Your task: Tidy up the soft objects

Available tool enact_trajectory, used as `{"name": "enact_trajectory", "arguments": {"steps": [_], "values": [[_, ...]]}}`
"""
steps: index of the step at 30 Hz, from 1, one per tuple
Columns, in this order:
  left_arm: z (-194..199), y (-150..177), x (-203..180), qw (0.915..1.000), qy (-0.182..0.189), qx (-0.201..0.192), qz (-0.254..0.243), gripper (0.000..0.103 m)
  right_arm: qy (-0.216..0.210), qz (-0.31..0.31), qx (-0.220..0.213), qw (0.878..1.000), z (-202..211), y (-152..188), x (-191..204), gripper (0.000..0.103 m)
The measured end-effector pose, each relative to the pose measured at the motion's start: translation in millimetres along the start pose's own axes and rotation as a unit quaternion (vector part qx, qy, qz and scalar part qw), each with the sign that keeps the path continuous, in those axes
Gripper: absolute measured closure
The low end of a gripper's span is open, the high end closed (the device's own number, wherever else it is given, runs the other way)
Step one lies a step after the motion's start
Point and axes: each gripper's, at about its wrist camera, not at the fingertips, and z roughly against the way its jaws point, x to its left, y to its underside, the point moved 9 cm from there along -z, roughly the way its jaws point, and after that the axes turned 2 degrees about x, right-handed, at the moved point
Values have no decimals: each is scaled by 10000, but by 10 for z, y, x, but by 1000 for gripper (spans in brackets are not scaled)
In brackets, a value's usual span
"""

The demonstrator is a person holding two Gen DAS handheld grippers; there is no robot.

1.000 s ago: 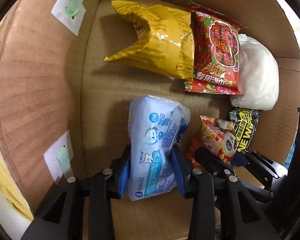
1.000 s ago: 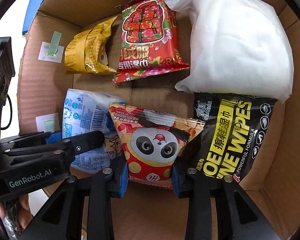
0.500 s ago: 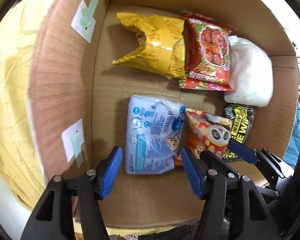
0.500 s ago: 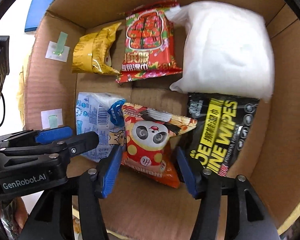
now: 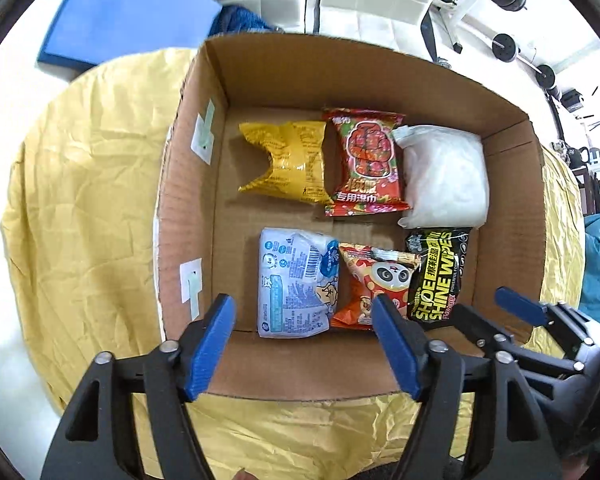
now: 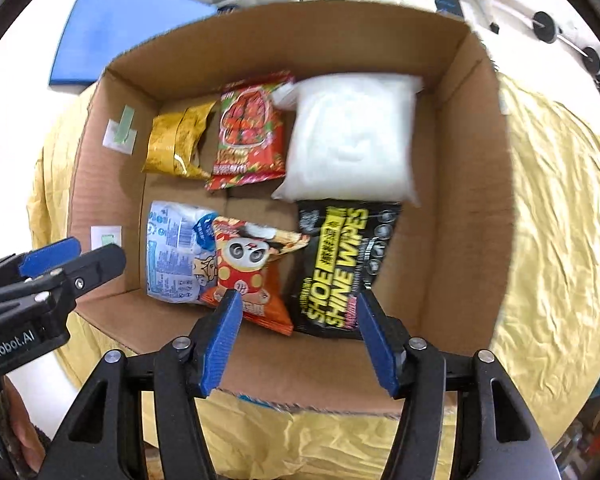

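- Cardboard box [image 5: 504,184], open-topped, sits on a crumpled yellow cloth [image 5: 80,208] and holds six soft packs in two rows of three.
- Far row, seen from the left wrist: a yellow pack [image 5: 286,162], a red wipes pack [image 5: 366,162] touching it, and a white pack [image 5: 444,178] against the red one's far side.
- Near row: a pale blue tissue pack [image 5: 294,284], a panda-print pack [image 5: 374,284] overlapping its edge, and a black shoe wipes pack [image 5: 438,274] beside that.
- Left gripper [image 5: 302,346] hangs above the box's near wall, its blue fingers [image 5: 212,344] spread wide and holding nothing; the tissue pack lies just beyond and between them, apart from both.
- Right gripper [image 6: 300,342] is likewise wide open and empty; in its own view the panda-print pack and the shoe wipes pack lie just ahead of the fingertips, untouched.
- A blue mat [image 6: 124,32] lies on the floor beyond the box.
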Motion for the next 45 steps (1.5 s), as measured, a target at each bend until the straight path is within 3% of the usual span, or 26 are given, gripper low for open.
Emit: {"name": "enact_trajectory", "arguments": {"steps": [4,6,11,17,28,37,45], "values": [[139,-28,44,9995,-134,-252,-108,27,120,-86,-275,9995,185,38,-115,18],[150,22,-20,9988,-238,-392,-154,17,149,-111,-369,9991,280,68,-186,17],[322,38,-40,9971,-320,-671,-140,2,232,-240,-532,9980,437,129,-278,0],[469,48,-10,9936,-508,-1013,-47,1,495,-321,-676,9960,579,187,-409,0],[793,135,-112,9875,-673,-1419,-115,1,478,-321,-1053,9928,1073,351,-465,0],[1663,561,-450,9755,-608,-2099,-250,1,329,-397,-1676,9845,2051,838,-473,0],[2283,1016,-569,9711,-439,-2340,-193,1,287,-162,-2108,9770,2891,1376,-432,0]]}}
